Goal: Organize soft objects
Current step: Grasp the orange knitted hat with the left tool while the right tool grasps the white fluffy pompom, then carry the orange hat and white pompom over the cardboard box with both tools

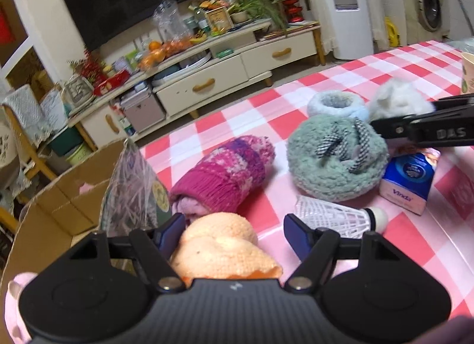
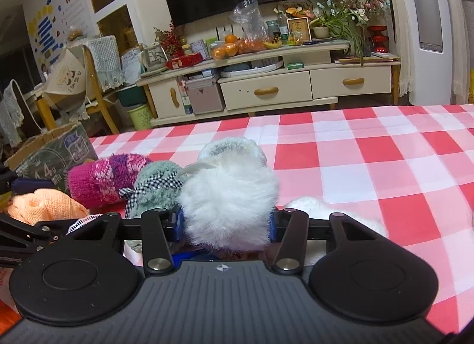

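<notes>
White fluffy ball (image 2: 228,207) sits pinched in the right gripper (image 2: 226,222); left gripper (image 1: 234,230) gapes around the peach sock (image 1: 225,249); next, lift toward the cardboard box (image 2: 50,151) at 9 o'clock.

The left gripper (image 1: 234,230) stands parted, the right gripper (image 2: 226,222) narrower (both angled downward).

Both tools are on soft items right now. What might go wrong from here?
1. The right tool pinches mostly loose fur of the white fluffy item, so it may slip out.
2. The left tool straddles the peach knit piece beside a shuttlecock; closing may nudge it.
3. The tissue pack isn't soft; avoid sorting it.
</notes>
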Motion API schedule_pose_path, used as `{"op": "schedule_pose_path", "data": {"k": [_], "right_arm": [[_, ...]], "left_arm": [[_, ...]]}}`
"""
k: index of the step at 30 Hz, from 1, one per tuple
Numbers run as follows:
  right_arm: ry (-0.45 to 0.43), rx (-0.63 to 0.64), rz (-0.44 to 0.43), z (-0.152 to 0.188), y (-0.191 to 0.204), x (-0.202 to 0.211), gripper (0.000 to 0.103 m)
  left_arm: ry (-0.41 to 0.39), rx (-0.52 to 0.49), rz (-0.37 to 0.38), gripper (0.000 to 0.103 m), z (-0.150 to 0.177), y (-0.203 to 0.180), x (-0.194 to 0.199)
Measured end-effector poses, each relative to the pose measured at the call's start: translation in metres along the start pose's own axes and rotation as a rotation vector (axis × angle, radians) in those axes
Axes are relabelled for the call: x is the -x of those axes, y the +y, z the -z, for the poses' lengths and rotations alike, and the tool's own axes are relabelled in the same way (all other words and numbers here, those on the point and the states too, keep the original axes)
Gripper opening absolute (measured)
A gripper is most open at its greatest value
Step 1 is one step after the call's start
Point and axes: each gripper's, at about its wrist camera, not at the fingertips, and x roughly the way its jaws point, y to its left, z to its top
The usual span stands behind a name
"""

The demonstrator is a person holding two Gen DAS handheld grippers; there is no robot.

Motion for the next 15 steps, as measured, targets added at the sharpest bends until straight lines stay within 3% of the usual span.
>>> {"op": "schedule_pose_path", "data": {"k": [7, 9, 15], "right_arm": [[-0.016, -0.022, -0.021, -0.001, -0.002, 0.008, 0.059], [-0.018, -0.021, -0.023, 0.000, -0.001, 0.009, 0.059], [-0.039, -0.014, -0.011, -0.001, 0.001, 0.018, 0.059]], "left_arm": [[0.039, -0.016, -0.051, 0.072, 0.000, -0.003, -0.009], [0.040, -0.054, -0.084, 0.056, 0.001, -0.006, -0.009], [0.028, -0.078, -0.104, 0.048, 0.005, -0.008, -0.004]]}}
